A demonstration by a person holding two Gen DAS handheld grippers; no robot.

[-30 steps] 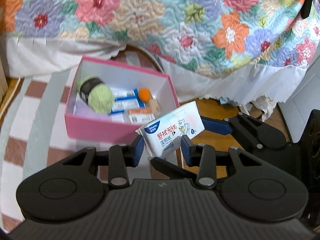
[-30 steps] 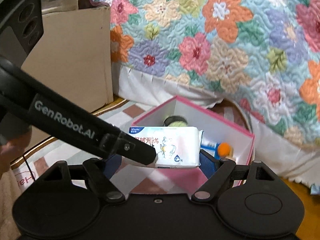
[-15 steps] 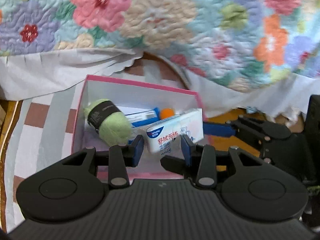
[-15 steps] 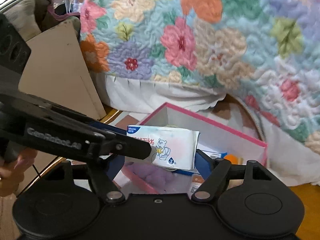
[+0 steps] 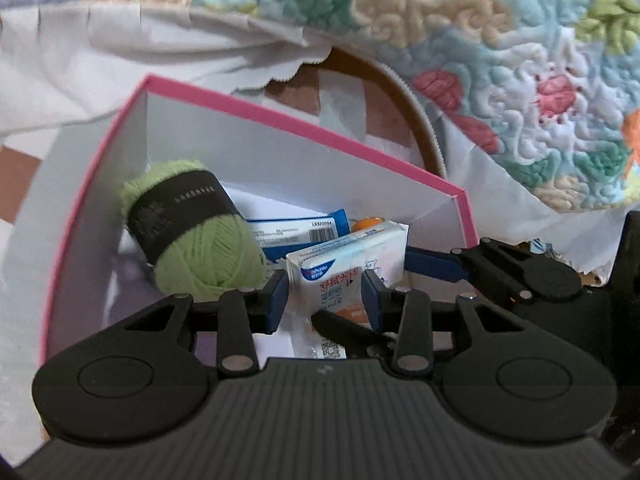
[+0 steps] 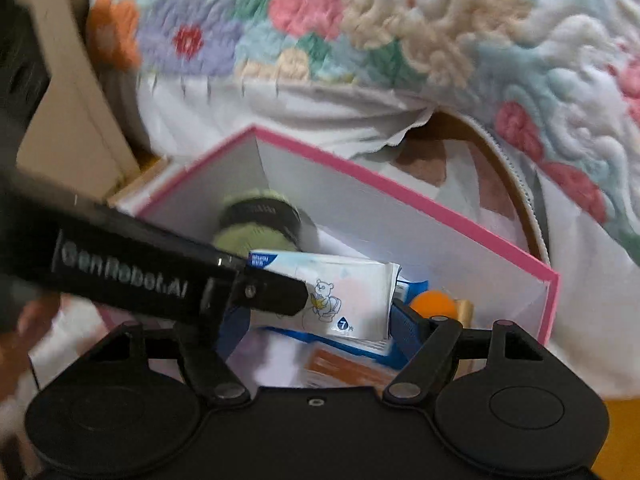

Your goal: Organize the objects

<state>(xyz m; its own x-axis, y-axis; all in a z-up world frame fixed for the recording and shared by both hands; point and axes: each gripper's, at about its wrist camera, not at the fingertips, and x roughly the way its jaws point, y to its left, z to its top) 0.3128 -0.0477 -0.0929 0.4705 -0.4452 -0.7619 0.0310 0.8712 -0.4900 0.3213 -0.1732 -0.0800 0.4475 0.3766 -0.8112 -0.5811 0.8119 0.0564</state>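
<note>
A white wet-wipes pack [image 5: 352, 252] with blue print and a bear drawing hangs low inside the open pink box [image 5: 304, 124]. My left gripper [image 5: 324, 300] grips its near end, and the jaws are closing on it. My right gripper [image 6: 320, 320] is shut on the same pack [image 6: 352, 292] across its length. The right gripper's left pad is hidden behind the left gripper's black finger [image 6: 160, 276]. In the box [image 6: 400, 188] lie a green yarn ball [image 5: 208, 248] with a black band, a blue-and-white tube [image 5: 296, 232], an orange ball [image 6: 434, 304] and an orange packet [image 6: 344, 372].
A floral quilt [image 5: 480, 40] with a white skirt [image 5: 120, 52] hangs just behind the box. A cardboard panel [image 6: 68, 92] stands to the left. The box sits on a brown-and-white checked rug [image 5: 380, 108]. A hand [image 6: 28, 320] shows at the left edge.
Both grippers have carried the pack forward and down, from above the box's near side to low inside it. The box and yarn now loom larger.
</note>
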